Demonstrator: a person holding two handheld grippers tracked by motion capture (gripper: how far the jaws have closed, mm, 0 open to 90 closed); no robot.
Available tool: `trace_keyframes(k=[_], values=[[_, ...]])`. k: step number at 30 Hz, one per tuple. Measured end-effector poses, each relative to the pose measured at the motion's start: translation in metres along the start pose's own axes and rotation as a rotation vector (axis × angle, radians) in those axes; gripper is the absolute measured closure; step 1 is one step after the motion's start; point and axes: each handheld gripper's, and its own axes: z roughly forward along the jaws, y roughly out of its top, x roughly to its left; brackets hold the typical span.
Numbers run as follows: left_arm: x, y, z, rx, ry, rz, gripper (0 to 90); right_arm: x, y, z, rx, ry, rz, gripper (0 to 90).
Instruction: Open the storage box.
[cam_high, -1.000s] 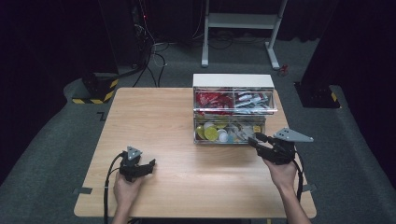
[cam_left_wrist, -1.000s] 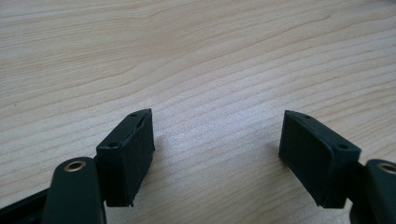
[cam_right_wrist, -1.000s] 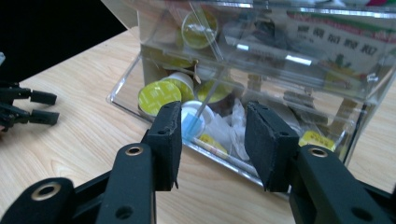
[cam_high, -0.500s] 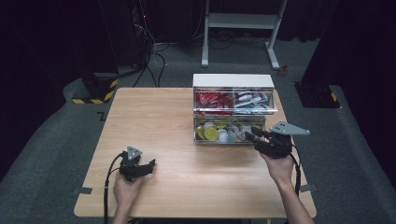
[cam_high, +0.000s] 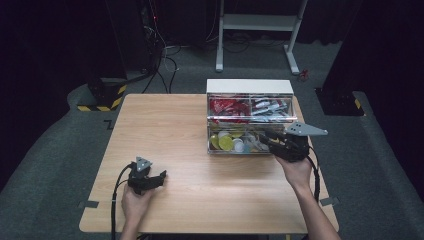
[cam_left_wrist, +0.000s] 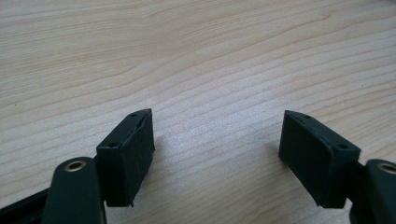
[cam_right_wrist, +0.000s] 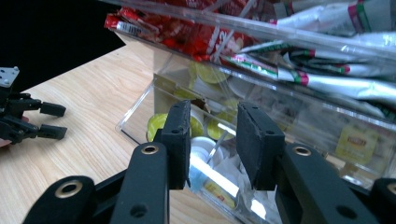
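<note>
At the left of the high view, the left tool (cam_high: 159, 178) rests low on the wooden table (cam_high: 170, 130), held in the person's left hand (cam_high: 134, 202) near the front edge. Its jaws stand wide apart with only bare wood between them, as the left gripper view shows.

Further right, toward the far edge of the table, stands a clear plastic drawer box (cam_high: 250, 117) with a white top. Its upper drawer holds red packets (cam_high: 226, 107) and silver sachets (cam_high: 270, 107). The lower drawer (cam_right_wrist: 154, 105) is pulled out a little and holds small round yellow-lidded cups (cam_high: 225, 143).

The right tool (cam_high: 266, 140), held in the right hand (cam_high: 296, 169), is at the front of that lower drawer. Its jaws have just been closing and now stand close together on the drawer's clear front edge, which runs between the pads (cam_right_wrist: 180, 140) in the right gripper view.
</note>
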Motion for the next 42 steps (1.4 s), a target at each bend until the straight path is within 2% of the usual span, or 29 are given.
trace_keyframes(k=[13, 29, 42], values=[[0.0, 0.0, 0.0, 0.002, -0.001, 0.0, 26.7, -0.001, 0.016, 0.006, 0.005, 0.008, -0.014, 65.5], [0.0, 0.0, 0.0, 0.001, -0.001, -0.001, 26.6, -0.003, 0.026, 0.01, 0.009, 0.011, -0.016, 66.0], [0.0, 0.0, 0.0, 0.001, -0.001, 0.0, 26.7, -0.006, 0.028, 0.016, 0.019, -0.005, -0.017, 66.7]])
